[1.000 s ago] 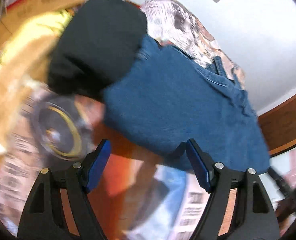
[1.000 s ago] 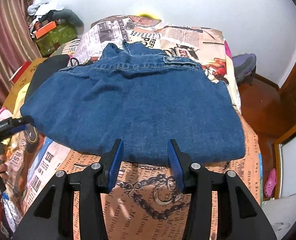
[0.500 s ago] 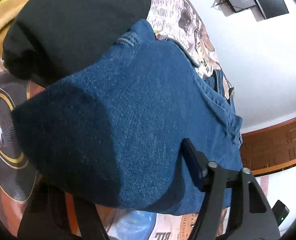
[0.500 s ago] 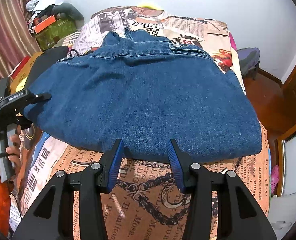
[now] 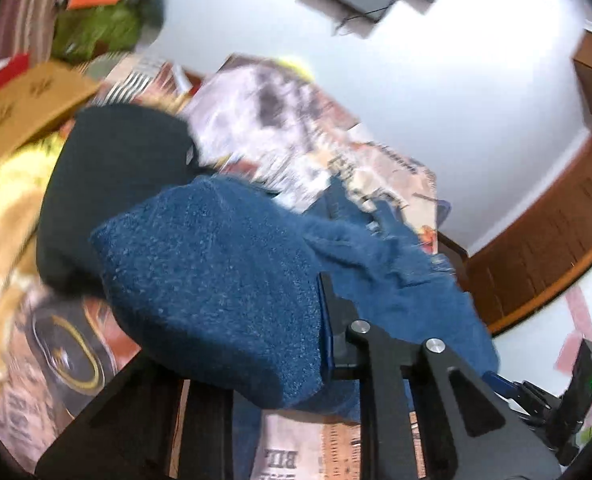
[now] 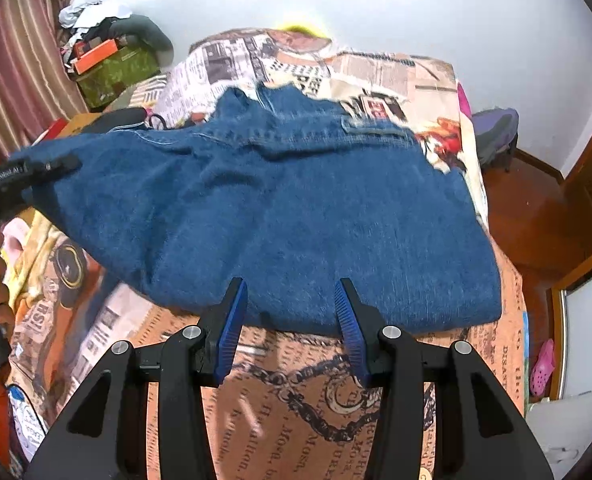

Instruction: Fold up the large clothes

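two views, taken in turn. in the left wrist view, the left gripper [image 5: 256, 340] has a thick bunched edge of the denim garment [image 5: 216, 280] between its fingers; only one finger [image 5: 328, 320] shows, the other is buried under the cloth, so the grip looks closed on the fabric. that edge is lifted off the printed bedspread [image 5: 296, 448], with a black garment [image 5: 112, 184] lying just behind it. the picture is smeared, so finer detail is lost.

in the right wrist view, the right gripper [image 6: 292, 320] has its fingers spread wide, holding nothing, poised at the near hem of the denim garment [image 6: 296, 216], which lies across the printed bedspread [image 6: 296, 400]. the left gripper [image 6: 28, 172] is seen at the garment's far left corner, raised.

my judgement of the risks: the denim is heavy and the left hold is on a bulky wad, so it may slip out mid-fold. with the right side unpinned, the whole piece may drag sideways rather than crease, leaving a crooked fold or bunching toward the black garment.
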{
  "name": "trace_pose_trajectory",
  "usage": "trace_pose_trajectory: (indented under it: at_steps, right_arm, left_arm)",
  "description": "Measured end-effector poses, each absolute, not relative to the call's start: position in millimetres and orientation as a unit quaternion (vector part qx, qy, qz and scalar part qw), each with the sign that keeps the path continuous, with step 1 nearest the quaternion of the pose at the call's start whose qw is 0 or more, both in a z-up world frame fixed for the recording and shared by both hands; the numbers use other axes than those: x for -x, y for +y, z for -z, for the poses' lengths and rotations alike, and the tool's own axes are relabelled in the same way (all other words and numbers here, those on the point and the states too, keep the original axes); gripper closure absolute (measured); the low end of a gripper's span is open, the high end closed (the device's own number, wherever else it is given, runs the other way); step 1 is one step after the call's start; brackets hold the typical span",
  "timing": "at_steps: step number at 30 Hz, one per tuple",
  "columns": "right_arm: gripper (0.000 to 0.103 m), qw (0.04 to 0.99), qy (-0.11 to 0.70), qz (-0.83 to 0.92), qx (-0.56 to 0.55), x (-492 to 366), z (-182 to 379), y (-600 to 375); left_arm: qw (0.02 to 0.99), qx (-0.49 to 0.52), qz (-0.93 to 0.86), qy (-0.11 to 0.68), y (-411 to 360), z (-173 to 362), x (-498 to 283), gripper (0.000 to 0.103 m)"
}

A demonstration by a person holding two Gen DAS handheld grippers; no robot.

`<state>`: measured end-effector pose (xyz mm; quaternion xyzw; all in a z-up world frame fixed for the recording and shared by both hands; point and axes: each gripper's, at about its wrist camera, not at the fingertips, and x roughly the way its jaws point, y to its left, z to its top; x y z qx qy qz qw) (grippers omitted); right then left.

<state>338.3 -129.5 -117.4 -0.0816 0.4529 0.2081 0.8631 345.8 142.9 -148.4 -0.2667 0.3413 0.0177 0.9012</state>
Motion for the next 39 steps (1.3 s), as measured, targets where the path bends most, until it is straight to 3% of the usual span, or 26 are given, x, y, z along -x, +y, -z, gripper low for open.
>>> trace_pose_trajectory:
  at_steps: [10, 24, 32, 39]
  right_arm:
    - [0.061, 0.858, 0.435, -0.265, 0.067, -349.4, 98.8, -73.2]
    - [0.061, 0.762, 0.544, -0.346, 0.063, -357.0, 198.1, 23.7]
    - [0.061, 0.814, 0.498, -0.298, 0.022, -355.7, 163.6, -48.1]
    - [0.06, 0.858, 0.47, -0.206, 0.003, -336.5, 141.9, -154.3]
  left_arm:
    - [0.943, 0.214, -0.011, 0.253, 155.8, 71.4, -328.5, 0.086]
    - [0.945, 0.171, -0.049, 0.274, 156.2, 101.5, -331.4, 0.089]
    - [0.956, 0.131, -0.005, 0.263, 95.9, 86.9, -350.7, 0.089]
    - [0.947, 0.098, 0.086, 0.293, -5.1, 98.8, -383.9, 0.089]
